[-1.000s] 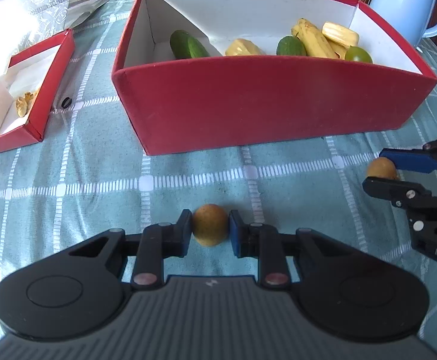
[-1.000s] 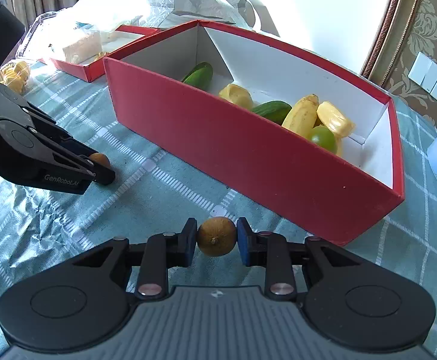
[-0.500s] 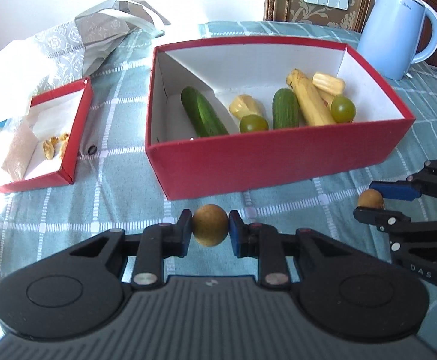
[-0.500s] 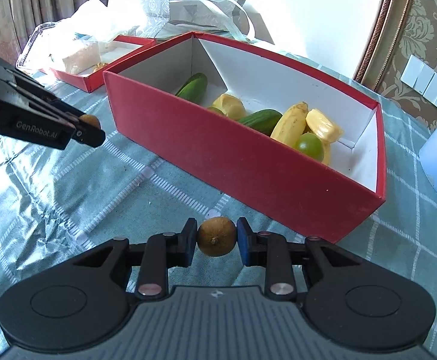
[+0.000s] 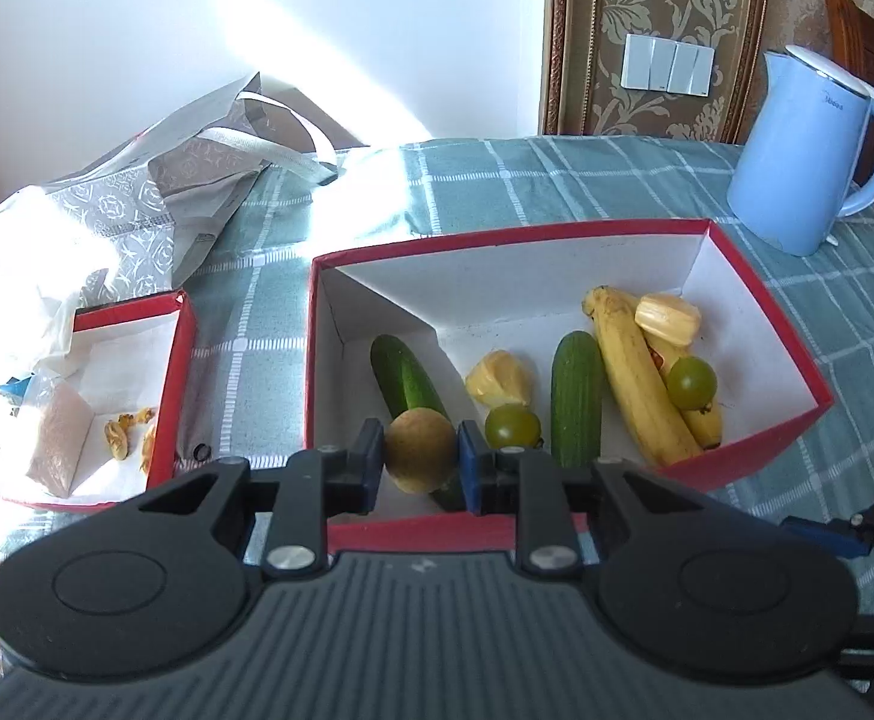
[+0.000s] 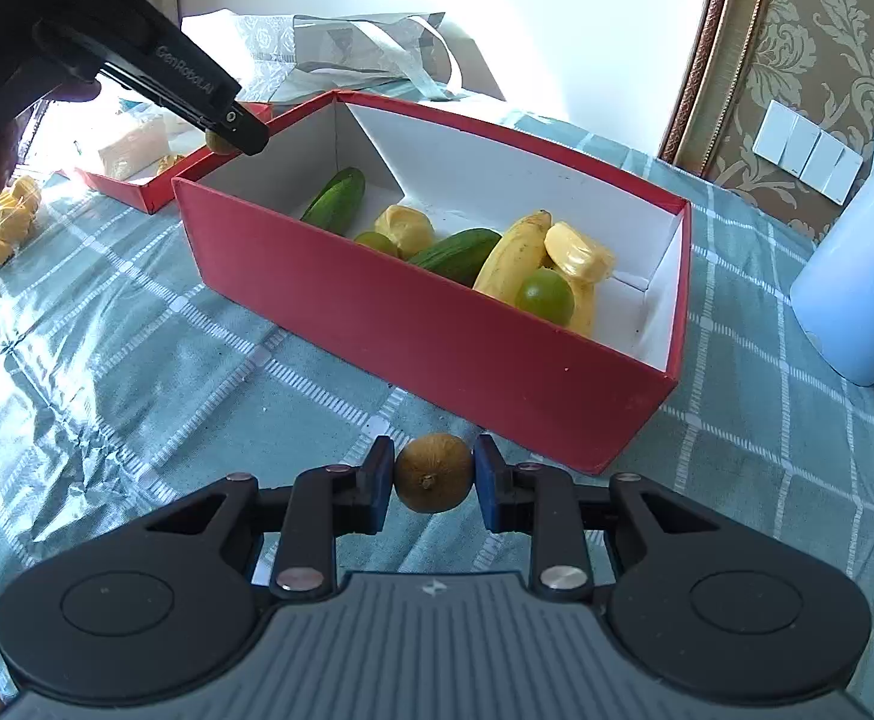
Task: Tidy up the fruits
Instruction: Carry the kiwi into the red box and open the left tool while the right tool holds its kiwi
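My left gripper (image 5: 420,459) is shut on a small brown round fruit (image 5: 419,449) and holds it above the near left part of the big red box (image 5: 755,444). In the right wrist view the left gripper (image 6: 230,135) hangs over the box's left corner. My right gripper (image 6: 432,481) is shut on another brown round fruit (image 6: 433,480), low over the cloth in front of the box (image 6: 413,336). Inside the box lie two cucumbers (image 5: 576,399), bananas (image 5: 638,384), two green grapes (image 5: 512,426) and yellow fruit pieces (image 5: 500,381).
A smaller red box (image 5: 170,384) with scraps stands to the left. A light blue kettle (image 5: 809,150) stands at the back right. A paper bag (image 5: 197,180) lies at the back left. Yellow fruit pieces (image 6: 2,222) lie on the cloth at the left.
My left gripper has risen and moved forward with its fruit, from table level to above the box. My right gripper has lifted slightly with its fruit and stayed in front of the box.
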Demonstrator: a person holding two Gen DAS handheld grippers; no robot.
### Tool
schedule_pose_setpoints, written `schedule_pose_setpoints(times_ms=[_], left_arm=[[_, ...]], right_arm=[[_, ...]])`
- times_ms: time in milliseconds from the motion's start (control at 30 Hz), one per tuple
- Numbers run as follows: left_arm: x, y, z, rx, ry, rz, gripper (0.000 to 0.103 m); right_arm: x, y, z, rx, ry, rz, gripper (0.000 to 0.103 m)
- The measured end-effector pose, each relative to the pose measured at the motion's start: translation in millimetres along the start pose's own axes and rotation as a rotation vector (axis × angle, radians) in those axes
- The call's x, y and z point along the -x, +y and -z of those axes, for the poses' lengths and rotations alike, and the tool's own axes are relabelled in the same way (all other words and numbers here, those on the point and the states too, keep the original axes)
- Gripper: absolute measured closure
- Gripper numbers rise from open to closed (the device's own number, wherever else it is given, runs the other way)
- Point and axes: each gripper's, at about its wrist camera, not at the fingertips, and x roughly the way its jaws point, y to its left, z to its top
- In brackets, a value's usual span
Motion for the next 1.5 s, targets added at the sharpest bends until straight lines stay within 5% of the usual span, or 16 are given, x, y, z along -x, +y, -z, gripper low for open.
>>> schedule_pose_setpoints(times_ms=[567, 1500], left_arm=[[-50, -16, -30, -0.004, 0.012, -0.031, 0.08], [-136, -18, -48, -0.022, 0.153, -0.08, 0.079]], right_arm=[[13, -14, 3, -0.023, -0.009, 0.03, 0.076], [24, -21, -7, -0.031, -0.037, 0.038, 0.076]])
